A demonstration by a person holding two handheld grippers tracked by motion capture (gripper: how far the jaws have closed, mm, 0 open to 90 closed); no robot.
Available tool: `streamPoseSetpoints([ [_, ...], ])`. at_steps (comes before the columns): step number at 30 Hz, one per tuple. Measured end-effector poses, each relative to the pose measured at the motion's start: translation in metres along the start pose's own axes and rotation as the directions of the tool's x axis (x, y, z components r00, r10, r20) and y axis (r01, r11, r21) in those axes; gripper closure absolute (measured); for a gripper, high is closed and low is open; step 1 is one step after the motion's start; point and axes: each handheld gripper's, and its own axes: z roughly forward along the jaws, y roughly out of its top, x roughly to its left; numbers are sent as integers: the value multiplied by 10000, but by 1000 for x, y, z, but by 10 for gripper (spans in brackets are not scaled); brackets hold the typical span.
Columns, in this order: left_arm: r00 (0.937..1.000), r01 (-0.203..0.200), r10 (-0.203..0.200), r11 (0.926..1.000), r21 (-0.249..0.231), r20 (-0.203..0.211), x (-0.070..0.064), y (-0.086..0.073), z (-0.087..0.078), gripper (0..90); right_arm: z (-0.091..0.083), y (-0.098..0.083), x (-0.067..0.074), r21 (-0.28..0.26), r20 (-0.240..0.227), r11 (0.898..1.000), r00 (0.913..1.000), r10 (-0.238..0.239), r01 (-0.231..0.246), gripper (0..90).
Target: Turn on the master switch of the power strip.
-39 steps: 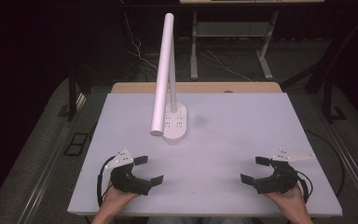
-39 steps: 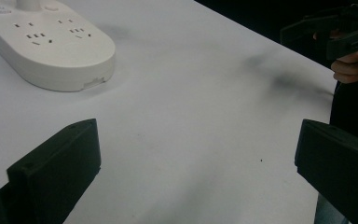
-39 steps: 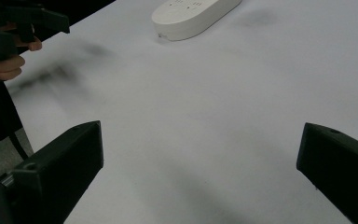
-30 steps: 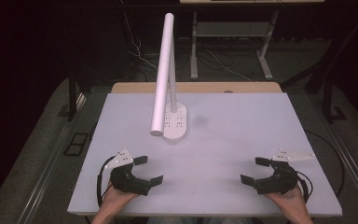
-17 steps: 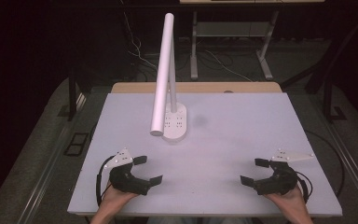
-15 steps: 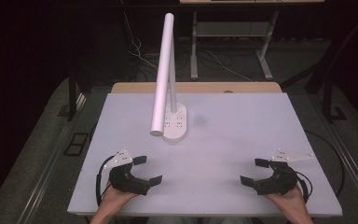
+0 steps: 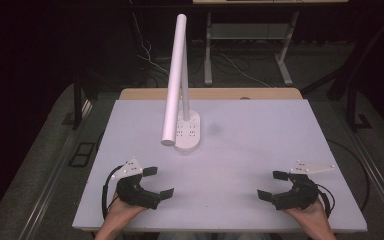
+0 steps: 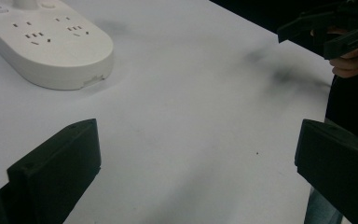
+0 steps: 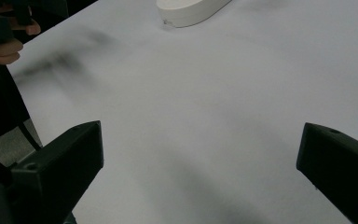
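Both grippers are sitting wide open near the table's (image 7: pixel 240 150) front edge: left gripper (image 7: pixel 158 182), right gripper (image 7: pixel 273 185), white lamp (image 7: pixel 176 80) well beyond them.

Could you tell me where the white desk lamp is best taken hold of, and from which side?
Probably the thin upright post just above the oval base: narrow enough for open jaws, unlike the thick tilted tube. The left hand-held gripper could come from the base's near right side, clear of the tube.
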Motion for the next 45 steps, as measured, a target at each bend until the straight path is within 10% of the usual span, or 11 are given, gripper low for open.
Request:
streamPoseSetpoints([
  [45, 9997, 213, -218, 9966, 802, 50, 30, 40, 9, 0, 0, 0, 0, 43, 48, 10000, 10000, 17, -17, 0],
])
